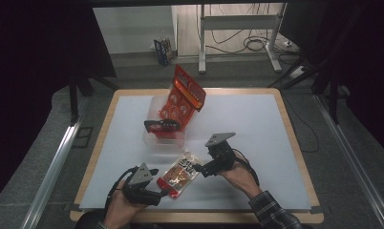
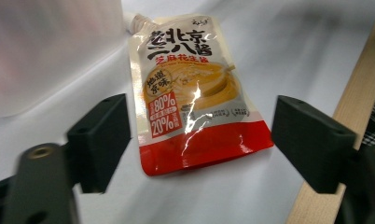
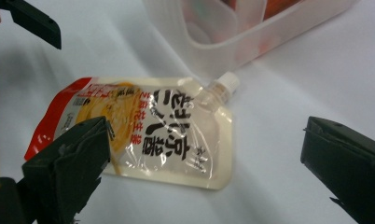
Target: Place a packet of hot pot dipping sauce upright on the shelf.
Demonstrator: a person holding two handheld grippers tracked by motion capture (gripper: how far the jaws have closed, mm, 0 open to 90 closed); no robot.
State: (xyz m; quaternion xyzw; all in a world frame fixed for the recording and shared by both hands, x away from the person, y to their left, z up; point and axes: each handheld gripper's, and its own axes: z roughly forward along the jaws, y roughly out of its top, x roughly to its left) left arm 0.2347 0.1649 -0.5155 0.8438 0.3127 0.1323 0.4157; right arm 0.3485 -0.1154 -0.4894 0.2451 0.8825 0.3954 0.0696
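A sauce pouch (image 1: 180,174) with a red bottom band, Chinese print and a white spout lies flat on the white table mat. In the left gripper view the pouch (image 2: 195,93) points its red end toward me, and my left gripper (image 2: 206,137) stands open with one jaw on each side of that end, not touching it. My left gripper (image 1: 164,193) sits at the pouch's near left. In the right gripper view the pouch (image 3: 153,130) lies crosswise; my right gripper (image 3: 209,158) is open beside the spout end. My right gripper (image 1: 199,169) is at the pouch's right.
A clear plastic box (image 1: 164,129) stands behind the pouch, holding red snack packets (image 1: 185,95) that stick up out of it. The box's wall (image 3: 232,32) is close to the spout. The table's wooden edge (image 2: 353,107) runs along the near side.
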